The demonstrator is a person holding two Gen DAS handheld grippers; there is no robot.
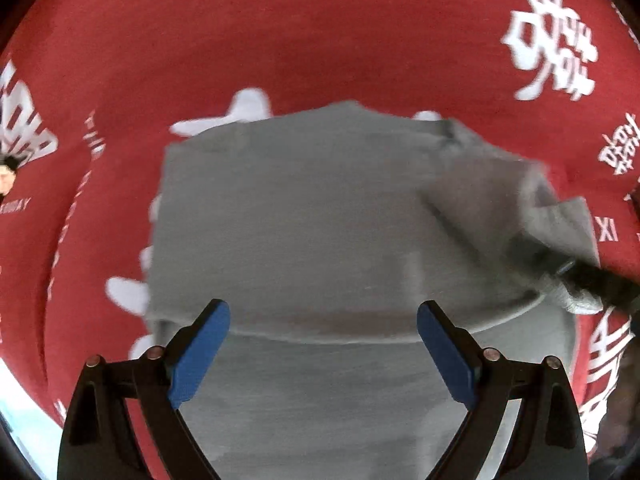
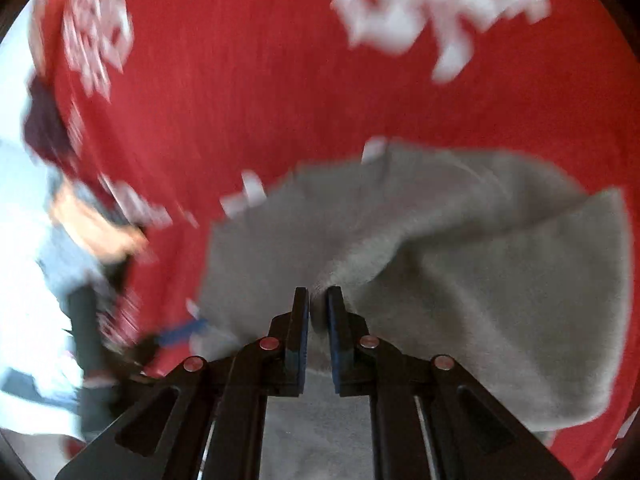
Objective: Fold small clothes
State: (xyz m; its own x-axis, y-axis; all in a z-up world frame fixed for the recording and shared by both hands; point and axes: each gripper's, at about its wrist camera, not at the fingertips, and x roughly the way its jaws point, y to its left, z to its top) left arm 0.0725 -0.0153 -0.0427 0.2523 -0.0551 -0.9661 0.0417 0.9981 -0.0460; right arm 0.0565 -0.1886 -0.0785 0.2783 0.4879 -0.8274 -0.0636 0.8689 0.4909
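A small grey garment (image 1: 300,220) lies spread on a red cloth (image 1: 320,40), with a fold line running across it near my left fingers. My left gripper (image 1: 323,312) hangs open just above the garment, its blue pads wide apart and holding nothing. At the right of the left wrist view, the dark fingers of the right gripper (image 1: 588,280) lift a corner flap of the garment. In the right wrist view my right gripper (image 2: 318,294) is shut on a pinch of grey garment (image 2: 480,280), which drapes off to the right. This view is blurred.
The red cloth (image 2: 240,80) carries large white printed characters (image 1: 548,36) and covers the whole work surface. Its edge and a pale floor (image 2: 16,240) show at the left. A person's hand (image 2: 100,228) holding the left gripper is blurred there.
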